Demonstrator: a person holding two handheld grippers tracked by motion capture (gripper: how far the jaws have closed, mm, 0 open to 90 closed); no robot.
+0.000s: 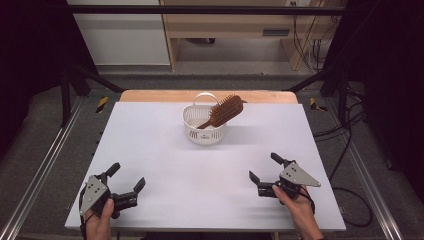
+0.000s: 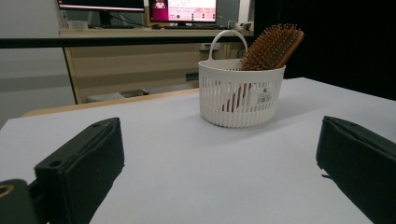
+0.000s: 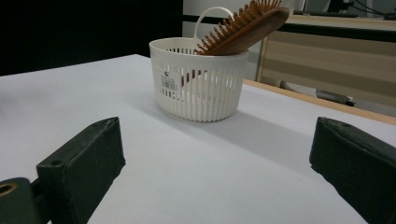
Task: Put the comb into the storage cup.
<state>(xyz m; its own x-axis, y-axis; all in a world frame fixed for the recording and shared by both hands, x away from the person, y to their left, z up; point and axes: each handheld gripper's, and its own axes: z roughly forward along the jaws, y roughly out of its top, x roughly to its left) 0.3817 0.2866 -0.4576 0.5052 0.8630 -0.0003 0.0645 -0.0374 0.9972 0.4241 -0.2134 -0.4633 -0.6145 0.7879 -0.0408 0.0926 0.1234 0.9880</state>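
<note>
A small white slatted basket (image 1: 202,131) (image 2: 219,100) (image 3: 205,95) with a handle stands at the far middle of the white table. A brown wooden hairbrush (image 1: 225,111) (image 2: 272,46) (image 3: 243,25) leans in it, handle down, bristle head sticking out over the rim to the right. My left gripper (image 1: 126,177) (image 2: 219,172) rests at the near left of the table, open and holding nothing. At the near right my right gripper (image 1: 265,168) (image 3: 217,170) stands open too, nothing between its jaws. Both point toward the basket from well short of it.
The white table top (image 1: 165,155) has a wooden strip along its far edge. Metal rails run along both sides. Beyond the table stand a wooden bench, cables on the floor and monitors (image 2: 182,9).
</note>
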